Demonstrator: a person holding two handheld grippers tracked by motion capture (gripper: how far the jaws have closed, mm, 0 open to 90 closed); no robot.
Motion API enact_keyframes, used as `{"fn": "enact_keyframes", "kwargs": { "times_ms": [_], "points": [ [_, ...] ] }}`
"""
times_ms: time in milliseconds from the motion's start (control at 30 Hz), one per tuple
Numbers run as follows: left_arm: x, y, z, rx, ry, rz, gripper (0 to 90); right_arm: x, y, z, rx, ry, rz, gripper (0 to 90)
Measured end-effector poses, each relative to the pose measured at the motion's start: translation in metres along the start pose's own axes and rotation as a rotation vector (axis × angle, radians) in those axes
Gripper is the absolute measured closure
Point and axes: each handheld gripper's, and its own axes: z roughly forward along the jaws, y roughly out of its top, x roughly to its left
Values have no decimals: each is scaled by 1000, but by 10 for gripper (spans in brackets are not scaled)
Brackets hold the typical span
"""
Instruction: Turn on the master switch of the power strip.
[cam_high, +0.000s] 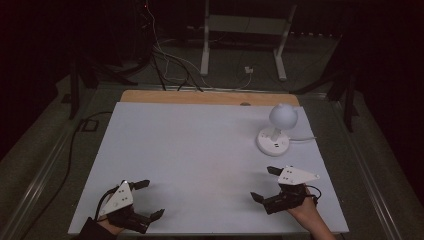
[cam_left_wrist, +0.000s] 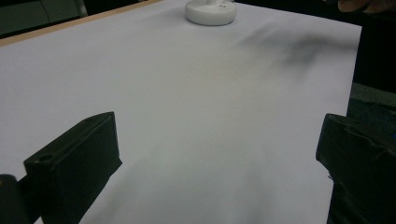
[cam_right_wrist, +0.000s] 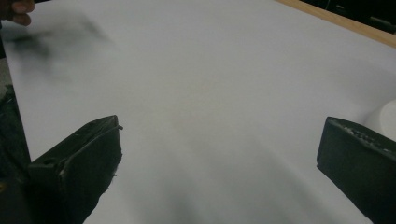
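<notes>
From here my right gripper (cam_right_wrist: 219, 158) has its two black fingers (cam_right_wrist: 81, 165) spread wide, nothing between them, over the white sheet (cam_right_wrist: 210, 84) covering the bench. A wooden edge (cam_right_wrist: 336, 21) runs beyond the sheet's far side. A fingertip (cam_right_wrist: 17, 11) pokes in at the sheet's far left corner, beside a blurred dark shadow (cam_right_wrist: 51, 37).

matt white sheet (cam_high: 190, 150) over wood table edge (cam_high: 200, 97); smooth plastic lamp (cam_high: 276, 131)

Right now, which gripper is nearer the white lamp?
Right. The right gripper sits just in front of the white lamp on the near right; the left gripper is across the table at the near left corner.
</notes>
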Motion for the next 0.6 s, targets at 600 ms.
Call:
{"fn": "enact_keyframes", "kwargs": {
  "times_ms": [600],
  "points": [
    [0, 0, 0, 0, -2, 0, 1, -25, 10, -7, -25, -91, 44, 0]
  ]
}}
